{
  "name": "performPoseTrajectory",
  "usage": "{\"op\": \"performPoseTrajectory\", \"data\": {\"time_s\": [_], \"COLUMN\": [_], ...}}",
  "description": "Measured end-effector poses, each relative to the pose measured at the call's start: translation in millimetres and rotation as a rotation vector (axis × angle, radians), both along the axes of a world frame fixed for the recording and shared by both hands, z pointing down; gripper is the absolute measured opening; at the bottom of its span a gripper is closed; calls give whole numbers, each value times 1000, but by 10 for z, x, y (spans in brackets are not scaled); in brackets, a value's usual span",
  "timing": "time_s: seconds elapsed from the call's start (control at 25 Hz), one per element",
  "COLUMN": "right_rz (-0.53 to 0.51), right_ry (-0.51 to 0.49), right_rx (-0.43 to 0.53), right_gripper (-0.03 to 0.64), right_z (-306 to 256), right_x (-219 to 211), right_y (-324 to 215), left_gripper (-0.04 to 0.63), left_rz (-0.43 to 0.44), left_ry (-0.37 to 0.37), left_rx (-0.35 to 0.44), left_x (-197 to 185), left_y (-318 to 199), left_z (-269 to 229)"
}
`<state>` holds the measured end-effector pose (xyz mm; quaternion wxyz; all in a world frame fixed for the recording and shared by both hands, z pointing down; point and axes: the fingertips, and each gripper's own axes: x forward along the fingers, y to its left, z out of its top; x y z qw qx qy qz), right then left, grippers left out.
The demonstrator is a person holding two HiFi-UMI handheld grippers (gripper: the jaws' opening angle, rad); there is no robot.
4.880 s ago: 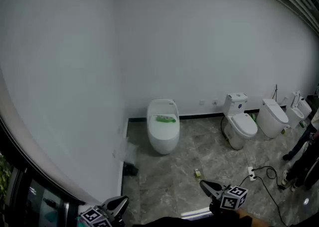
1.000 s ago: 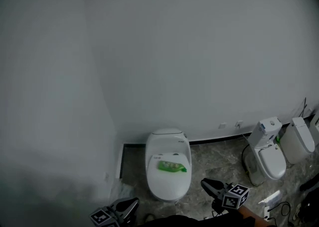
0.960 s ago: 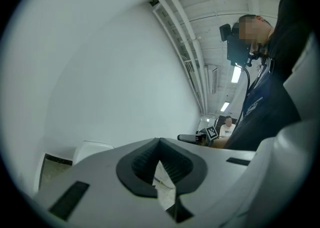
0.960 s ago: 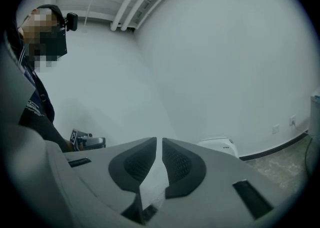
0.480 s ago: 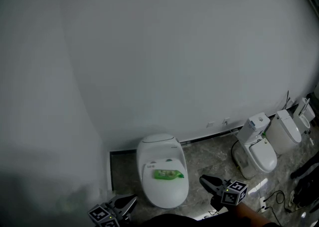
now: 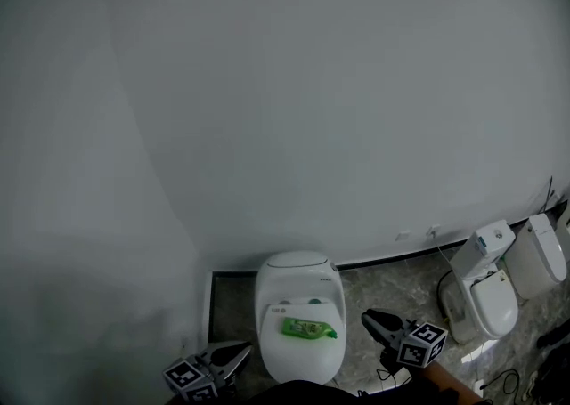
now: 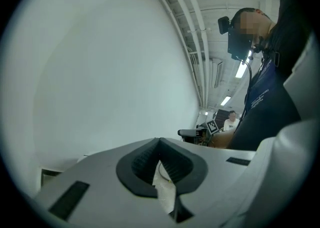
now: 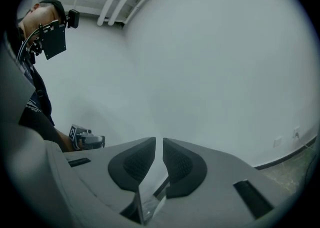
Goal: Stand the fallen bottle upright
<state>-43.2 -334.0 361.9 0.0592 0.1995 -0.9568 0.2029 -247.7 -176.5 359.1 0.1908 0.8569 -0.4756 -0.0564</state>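
The green bottle was lying on its side on the closed lid of the white toilet, which stood against the wall. Your left gripper hung just left of the bowl, jaws pressed together with nothing in them. Your right gripper sat just right of it, jaws a crack apart, nothing between them either. More toilets stood well off to the right.

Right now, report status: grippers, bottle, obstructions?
Left gripper shut, empty. Right gripper slightly open, empty. Green bottle lying on toilet lid, untouched. Nothing blocking it.
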Motion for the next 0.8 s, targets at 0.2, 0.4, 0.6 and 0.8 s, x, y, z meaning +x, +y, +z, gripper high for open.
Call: {"op": "performPoseTrajectory", "data": {"time_s": [0.2, 0.4, 0.6, 0.8], "right_rz": [-104, -142, -143, -107], "right_ry": [25, 38, 80, 147], "right_rx": [10, -22, -47, -121], "right_gripper": [86, 91, 106, 117], "right_z": [216, 766, 1382, 2261], "right_x": [256, 250, 22, -176], "right_y": [-1071, -1588, -1832, -1927], "left_gripper": [15, 17, 45, 150], "left_rz": [-39, -51, 20, 153], "left_ry": [-107, -125, -152, -254], "left_rx": [-95, -175, -225, -267], "left_x": [477, 679, 594, 491], "left_y": [-951, -1512, -1917, -2190], "left_z": [173, 655, 1242, 2065]}}
